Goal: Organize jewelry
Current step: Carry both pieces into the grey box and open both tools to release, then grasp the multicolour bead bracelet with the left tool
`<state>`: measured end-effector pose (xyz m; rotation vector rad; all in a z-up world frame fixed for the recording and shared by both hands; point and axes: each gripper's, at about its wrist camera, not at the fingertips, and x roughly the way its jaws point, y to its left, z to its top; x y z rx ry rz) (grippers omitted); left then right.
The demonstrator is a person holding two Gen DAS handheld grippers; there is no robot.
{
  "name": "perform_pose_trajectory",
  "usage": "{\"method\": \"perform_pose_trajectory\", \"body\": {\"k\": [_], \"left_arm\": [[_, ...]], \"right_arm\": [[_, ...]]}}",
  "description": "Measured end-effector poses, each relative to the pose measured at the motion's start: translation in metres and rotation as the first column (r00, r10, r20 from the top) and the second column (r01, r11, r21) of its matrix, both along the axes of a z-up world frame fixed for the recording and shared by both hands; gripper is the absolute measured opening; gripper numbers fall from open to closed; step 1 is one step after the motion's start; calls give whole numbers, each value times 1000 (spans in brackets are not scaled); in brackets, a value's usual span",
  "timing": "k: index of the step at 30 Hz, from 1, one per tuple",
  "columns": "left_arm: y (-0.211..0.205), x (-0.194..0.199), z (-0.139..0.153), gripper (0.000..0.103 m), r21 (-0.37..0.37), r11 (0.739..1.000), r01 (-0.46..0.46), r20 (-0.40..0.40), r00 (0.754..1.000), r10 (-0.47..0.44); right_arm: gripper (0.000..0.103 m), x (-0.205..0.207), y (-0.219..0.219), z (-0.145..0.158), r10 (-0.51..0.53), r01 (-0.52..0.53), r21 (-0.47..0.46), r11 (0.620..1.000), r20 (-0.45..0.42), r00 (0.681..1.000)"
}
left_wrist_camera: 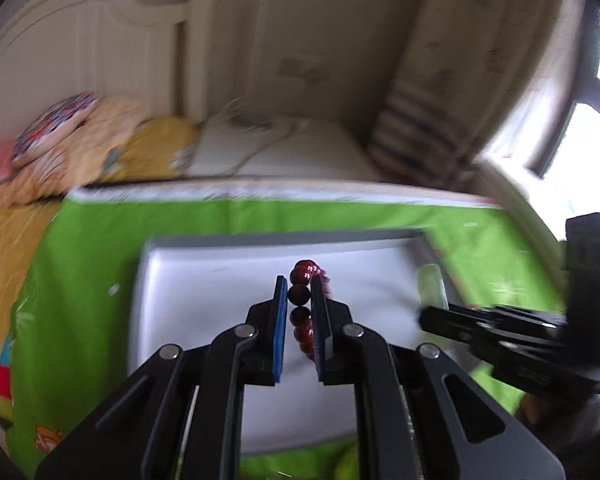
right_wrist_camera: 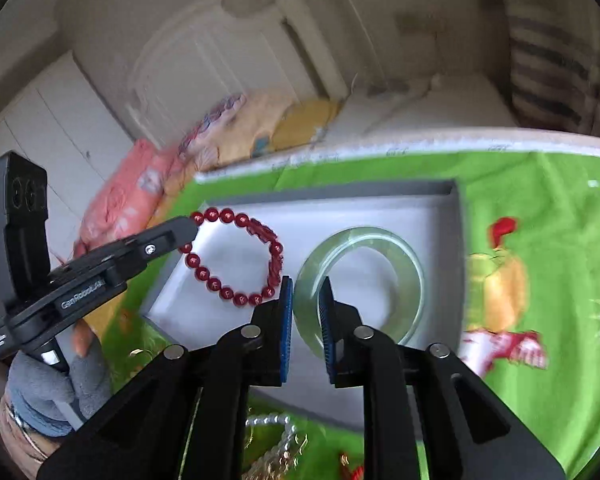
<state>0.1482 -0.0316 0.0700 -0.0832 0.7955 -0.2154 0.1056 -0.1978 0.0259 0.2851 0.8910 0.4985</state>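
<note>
A grey tray (left_wrist_camera: pixel 168 288) (right_wrist_camera: pixel 456 216) lies on the green cloth. My left gripper (left_wrist_camera: pixel 300 288) is shut on a red bead bracelet (left_wrist_camera: pixel 306 276), which hangs over the tray; the right wrist view shows the bracelet (right_wrist_camera: pixel 236 256) as a full loop held at its left end by the left gripper (right_wrist_camera: pixel 188 228). My right gripper (right_wrist_camera: pixel 306 286) is shut on the near rim of a pale green jade bangle (right_wrist_camera: pixel 360 284) over the tray's right half. The left wrist view shows the right gripper (left_wrist_camera: pixel 424 314) with the bangle (left_wrist_camera: pixel 432 284) at the tray's right edge.
A green patterned cloth (right_wrist_camera: pixel 540 264) covers the bed. A pearl strand and gold chain (right_wrist_camera: pixel 276 436) lie on the cloth in front of the tray. Pillows and bedding (left_wrist_camera: pixel 80 152) are piled at the far left, by a white headboard (left_wrist_camera: pixel 80 40).
</note>
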Motion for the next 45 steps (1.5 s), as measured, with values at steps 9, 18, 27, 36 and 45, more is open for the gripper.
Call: {"method": "perform_pose_trajectory", "body": {"k": [9, 18, 27, 36, 45], "left_arm": [[55, -57, 5, 93, 58, 984, -168, 134, 978, 159], [64, -175, 3, 101, 68, 963, -261, 268, 934, 235], [82, -210, -47, 101, -6, 979, -204, 50, 978, 204], [87, -204, -63, 101, -73, 988, -136, -88, 988, 130], [62, -195, -67, 101, 120, 988, -101, -121, 986, 116]], "right_arm": [[76, -45, -4, 10, -43, 41, 20, 999, 62, 997], [87, -151, -29, 20, -262, 314, -124, 941, 321, 910], [87, -189, -44, -3, -354, 389, -112, 915, 241, 903], [87, -198, 2, -10, -206, 264, -237, 935, 244, 948], [84, -194, -4, -16, -200, 238, -192, 952, 201, 959]]}}
